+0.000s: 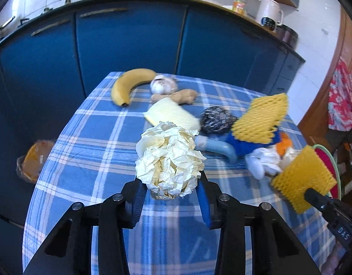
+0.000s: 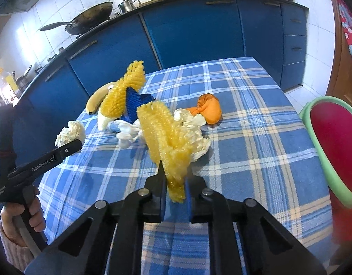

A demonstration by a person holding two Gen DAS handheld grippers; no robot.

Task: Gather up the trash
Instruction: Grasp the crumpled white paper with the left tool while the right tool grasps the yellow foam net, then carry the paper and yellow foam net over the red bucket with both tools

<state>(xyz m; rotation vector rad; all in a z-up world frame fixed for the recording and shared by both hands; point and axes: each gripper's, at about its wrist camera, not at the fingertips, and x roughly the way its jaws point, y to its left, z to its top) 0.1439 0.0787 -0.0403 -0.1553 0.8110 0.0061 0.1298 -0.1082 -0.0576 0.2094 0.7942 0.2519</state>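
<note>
1. The left claw (image 1: pixel 171 183) is clenched on a crumpled paper ball (image 1: pixel 169 160); both pads press its lower sides, and the ball sticks up past the tips, over the checked worktop (image 1: pixel 84 160).
2. The right claw (image 2: pixel 174 178) is clamped tight on a yellow foam net (image 2: pixel 166 142), its lower end pinched between the pads and the rest standing up and away from the tips.
3. Just beyond the paper ball lie a pale sponge (image 1: pixel 173 113) and a steel scourer (image 1: pixel 217 119).
4. Beyond the sponge, near the far edge, lie a banana (image 1: pixel 127 84), a garlic bulb (image 1: pixel 163 83) and a ginger root (image 1: pixel 182 96).
5. Right of the paper ball stand a blue cup (image 1: pixel 233 146) with a second yellow net (image 1: pixel 260 119) over it, then white crumpled paper (image 1: pixel 265 162).
6. Right of the held net lies an orange bag (image 2: pixel 210 110).
7. Off the worktop's right edge stands a green-rimmed red bin (image 2: pixel 336 142).
</note>
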